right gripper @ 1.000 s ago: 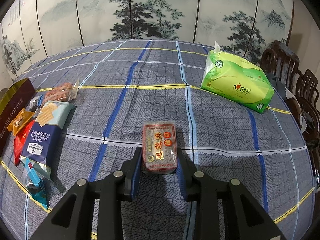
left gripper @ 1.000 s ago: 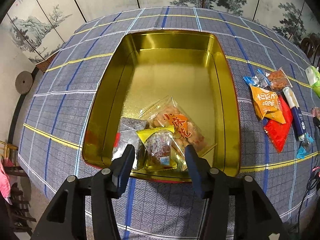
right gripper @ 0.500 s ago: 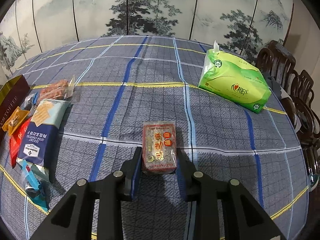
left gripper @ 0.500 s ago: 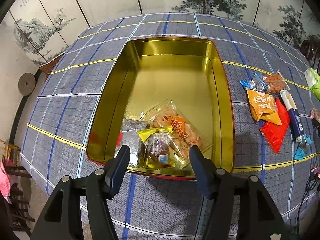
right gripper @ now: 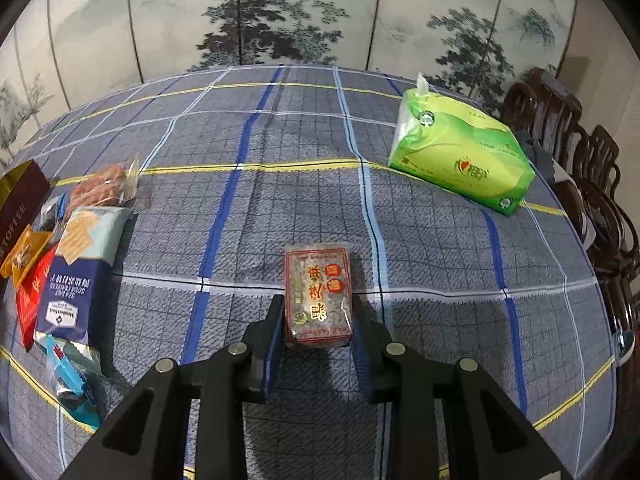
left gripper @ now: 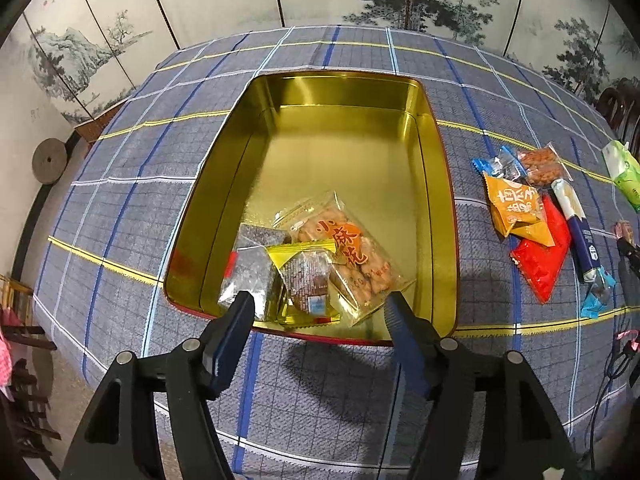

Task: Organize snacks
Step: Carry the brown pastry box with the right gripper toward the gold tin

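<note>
Now our right gripper [right gripper: 316, 320] clamps the sesame bar [right gripper: 318, 294] lengthwise; the gold tin [left gripper: 444, 184] lies leftward, under our emptied, opening left gripper [left gripper: 320, 312].

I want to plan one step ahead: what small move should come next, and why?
Probably lift the right gripper, shut on the sesame bar, and carry it toward the tin. The left gripper is opening, nothing between its fingers, and three snacks already lie in the tin.

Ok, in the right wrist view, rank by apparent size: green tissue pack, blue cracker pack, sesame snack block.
1. green tissue pack
2. blue cracker pack
3. sesame snack block
The first two look close; differing nearness leaves that order unsure.
</note>
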